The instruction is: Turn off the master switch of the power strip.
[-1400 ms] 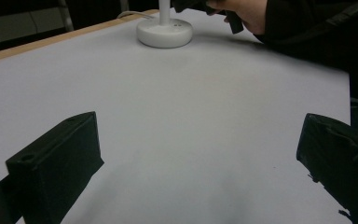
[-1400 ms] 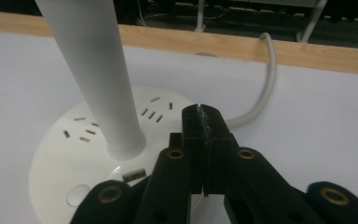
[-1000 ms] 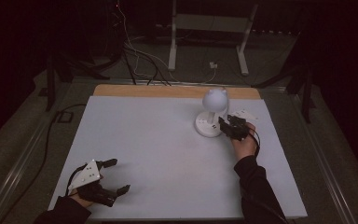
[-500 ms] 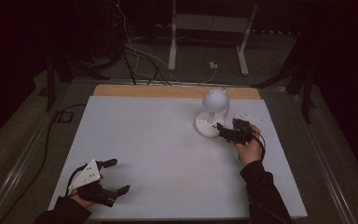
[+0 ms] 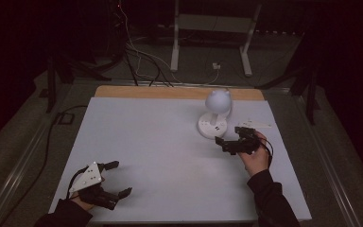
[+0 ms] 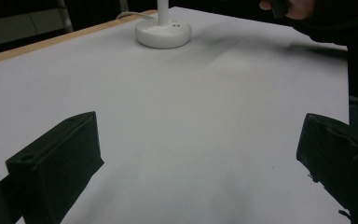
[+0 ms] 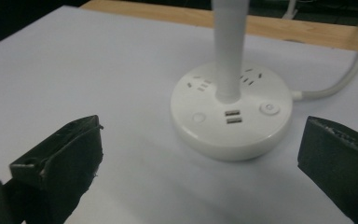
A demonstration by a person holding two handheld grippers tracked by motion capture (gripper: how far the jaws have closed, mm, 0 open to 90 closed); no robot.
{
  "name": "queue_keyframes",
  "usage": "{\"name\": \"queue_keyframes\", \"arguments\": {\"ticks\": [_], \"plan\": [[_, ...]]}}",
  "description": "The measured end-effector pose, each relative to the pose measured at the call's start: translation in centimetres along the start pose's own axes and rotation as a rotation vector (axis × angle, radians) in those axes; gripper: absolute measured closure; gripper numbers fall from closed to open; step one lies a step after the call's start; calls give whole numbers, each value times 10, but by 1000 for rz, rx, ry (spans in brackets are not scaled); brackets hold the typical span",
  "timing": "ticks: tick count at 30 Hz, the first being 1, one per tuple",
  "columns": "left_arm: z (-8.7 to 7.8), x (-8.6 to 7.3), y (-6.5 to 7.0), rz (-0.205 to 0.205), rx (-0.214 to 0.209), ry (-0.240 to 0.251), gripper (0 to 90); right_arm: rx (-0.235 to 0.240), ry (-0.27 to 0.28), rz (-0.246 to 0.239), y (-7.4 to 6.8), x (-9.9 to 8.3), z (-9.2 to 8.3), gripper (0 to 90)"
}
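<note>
A white desk lamp stands on the table's far right, with a round base (image 5: pixel 212 127) and a globe head (image 5: pixel 217 100). In the right gripper view the base (image 7: pixel 233 120) shows sockets, two USB ports and a button, with the stem (image 7: pixel 230 46) rising from it. My right gripper (image 5: pixel 229 137) hovers just in front of and right of the base, open and empty, jaws toward it (image 7: pixel 200 158). My left gripper (image 5: pixel 118 178) rests at the near left corner, open and empty (image 6: pixel 200 154). It faces the distant base (image 6: pixel 163 33).
A white sheet (image 5: pixel 160 142) covers the table, with a wooden strip (image 5: pixel 170 92) along the far edge. The lamp's white cable (image 7: pixel 342 77) runs off behind the base. A small flat white thing (image 5: pixel 257 124) lies right of the lamp. Stands and cables sit on the dark floor beyond.
My right gripper has drawn back a little from the lamp toward the person. The left gripper has stayed put.
</note>
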State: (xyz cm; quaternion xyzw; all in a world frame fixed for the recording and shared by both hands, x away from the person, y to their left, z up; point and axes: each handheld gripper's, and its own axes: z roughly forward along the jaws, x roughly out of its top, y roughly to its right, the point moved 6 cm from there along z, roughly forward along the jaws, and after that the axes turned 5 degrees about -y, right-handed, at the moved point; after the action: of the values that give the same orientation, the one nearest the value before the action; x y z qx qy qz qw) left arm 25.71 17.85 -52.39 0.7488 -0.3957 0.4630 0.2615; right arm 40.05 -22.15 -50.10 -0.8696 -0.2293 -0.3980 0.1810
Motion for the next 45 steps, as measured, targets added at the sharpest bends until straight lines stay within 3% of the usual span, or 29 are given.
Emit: {"name": "queue_keyframes", "arguments": {"ticks": [6,14,20,28,33,42,45], "plan": [[0,0,0,1,-1,1,3,18,-25,-30,-7,-8,-6,0],[0,0,0,-1,-2,1,3,67,-6,-70,-17,-17,-16,0],[0,0,0,-3,0,2,3,149,-33,-119,-31,-33,-25,0],[0,0,0,0,0,-1,3,186,-47,-140,-39,-52,-37,0],[0,0,1,1,0,-2,3,190,-73,-161,-39,-69,-44,0],[0,0,1,2,-1,-4,3,204,-67,-169,-31,-91,-57,0],[0,0,1,2,-1,-4,3,177,-86,-168,-27,-99,-60,0]]}}
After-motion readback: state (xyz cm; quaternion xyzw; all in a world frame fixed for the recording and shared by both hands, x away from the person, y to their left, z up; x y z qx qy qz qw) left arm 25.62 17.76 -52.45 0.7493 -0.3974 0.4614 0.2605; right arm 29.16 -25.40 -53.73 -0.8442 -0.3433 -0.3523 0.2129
